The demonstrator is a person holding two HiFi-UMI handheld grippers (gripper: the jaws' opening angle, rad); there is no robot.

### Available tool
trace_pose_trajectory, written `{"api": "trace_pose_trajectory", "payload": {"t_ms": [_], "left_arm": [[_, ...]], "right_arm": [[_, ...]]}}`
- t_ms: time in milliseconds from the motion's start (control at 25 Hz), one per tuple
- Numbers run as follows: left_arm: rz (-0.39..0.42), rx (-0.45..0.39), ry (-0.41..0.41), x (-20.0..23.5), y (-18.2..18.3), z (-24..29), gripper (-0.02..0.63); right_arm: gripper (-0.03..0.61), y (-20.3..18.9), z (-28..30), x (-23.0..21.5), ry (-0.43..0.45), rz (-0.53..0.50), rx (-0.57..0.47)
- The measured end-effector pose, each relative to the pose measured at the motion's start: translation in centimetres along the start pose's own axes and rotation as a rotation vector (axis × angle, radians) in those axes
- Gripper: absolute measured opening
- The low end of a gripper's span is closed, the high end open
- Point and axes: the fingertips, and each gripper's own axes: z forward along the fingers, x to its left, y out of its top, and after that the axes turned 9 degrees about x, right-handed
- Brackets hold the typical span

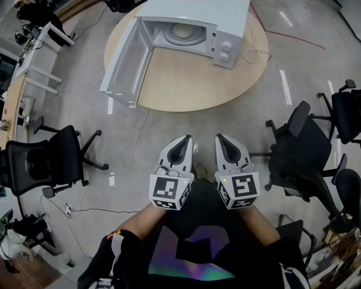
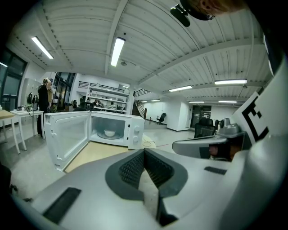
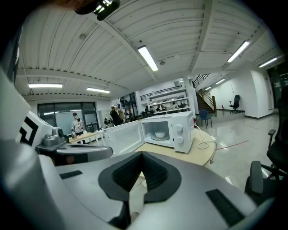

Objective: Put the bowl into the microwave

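Inside the microwave (image 1: 225,17) on a round wooden desk (image 1: 186,84), a white bowl (image 2: 109,133) sits on the turntable, with the door (image 1: 127,62) swung wide open. Well back from the microwave, above the concrete floor (image 1: 237,127), the left gripper (image 1: 184,144) and right gripper (image 1: 223,144) point toward it side by side, each with jaws closed together and nothing between them.

Grey concrete floor (image 1: 225,127) surrounds a round wooden table (image 1: 186,84) at top centre, black office chairs (image 1: 48,163) at left and right, a white desk (image 1: 35,61) upper left, under strip lights (image 2: 118,50) on a ribbed ceiling (image 2: 81,27).
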Motion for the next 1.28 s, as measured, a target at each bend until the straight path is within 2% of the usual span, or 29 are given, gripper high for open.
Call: {"api": "trace_pose_trajectory", "payload": {"t_ms": [480, 1280], "left_arm": [[0.02, -0.016, -0.033, -0.8, -0.5, -0.1, 0.046], [0.029, -0.019, -0.033, -0.5, -0.2, 0.0, 0.046]], "right_arm": [[0.015, -1.1, -0.7, 0.3, -0.018, -0.003, 0.002], [0.014, -0.7, -0.8, -0.1, -0.036, 0.009, -0.012]]}}
